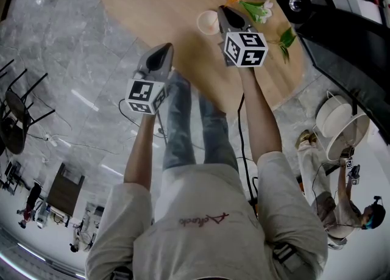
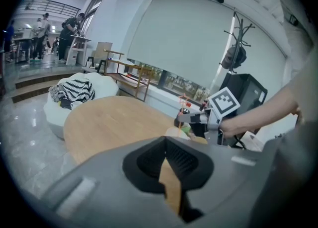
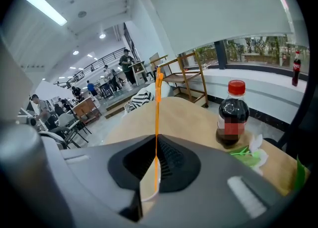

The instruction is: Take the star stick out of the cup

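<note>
We grip the star stick [image 3: 157, 108] w/ closed right tongs [image 3: 156, 150], axis approx. vertical, star up; left tongs [image 2: 165, 155] closed, empty.

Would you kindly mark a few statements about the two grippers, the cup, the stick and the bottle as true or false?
1. The right gripper is closed on the orange star stick. True.
2. The cola bottle lies on its side. False: it stands upright on the wooden table.
3. The left gripper holds the paper cup. False: it grips nothing, and the cup stands on the table beside the right gripper.
4. The bottle has a red cap. True.
</note>
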Demonstrator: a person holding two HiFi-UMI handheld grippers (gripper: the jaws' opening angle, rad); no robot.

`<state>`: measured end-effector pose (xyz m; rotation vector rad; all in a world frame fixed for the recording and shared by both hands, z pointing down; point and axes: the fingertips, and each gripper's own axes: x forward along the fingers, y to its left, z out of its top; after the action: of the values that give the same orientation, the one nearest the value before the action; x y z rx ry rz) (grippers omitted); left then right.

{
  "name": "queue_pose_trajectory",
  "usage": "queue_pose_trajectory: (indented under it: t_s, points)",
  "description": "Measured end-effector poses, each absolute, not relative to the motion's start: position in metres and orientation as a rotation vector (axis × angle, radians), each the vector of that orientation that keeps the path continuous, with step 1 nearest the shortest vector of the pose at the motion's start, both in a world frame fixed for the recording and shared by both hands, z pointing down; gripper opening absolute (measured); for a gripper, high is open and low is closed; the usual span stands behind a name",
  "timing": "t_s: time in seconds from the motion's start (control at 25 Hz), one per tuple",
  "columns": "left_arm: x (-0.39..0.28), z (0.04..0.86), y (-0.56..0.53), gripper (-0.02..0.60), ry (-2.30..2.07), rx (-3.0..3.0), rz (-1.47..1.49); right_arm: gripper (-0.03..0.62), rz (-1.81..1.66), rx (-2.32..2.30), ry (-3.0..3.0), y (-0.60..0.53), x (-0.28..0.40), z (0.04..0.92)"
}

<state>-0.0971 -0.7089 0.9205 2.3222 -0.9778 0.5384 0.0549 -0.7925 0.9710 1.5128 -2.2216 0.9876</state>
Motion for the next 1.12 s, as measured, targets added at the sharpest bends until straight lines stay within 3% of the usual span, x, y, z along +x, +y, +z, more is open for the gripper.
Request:
queue_pose_trajectory:
  t_s: [0.56, 1.12]
  points:
    - [-0.103, 0.866, -0.723, 0.002, -1.02, 2.382, 0.479, 0.009, 0.886, 1.551, -2.277, -0.784, 0.047, 0.908]
    - [-0.096, 0.722, -0.775, 0.002, -1.081, 2.56, 0.314, 0.009, 0.546, 1.624, -2.417, -0.789, 0.04, 0.739]
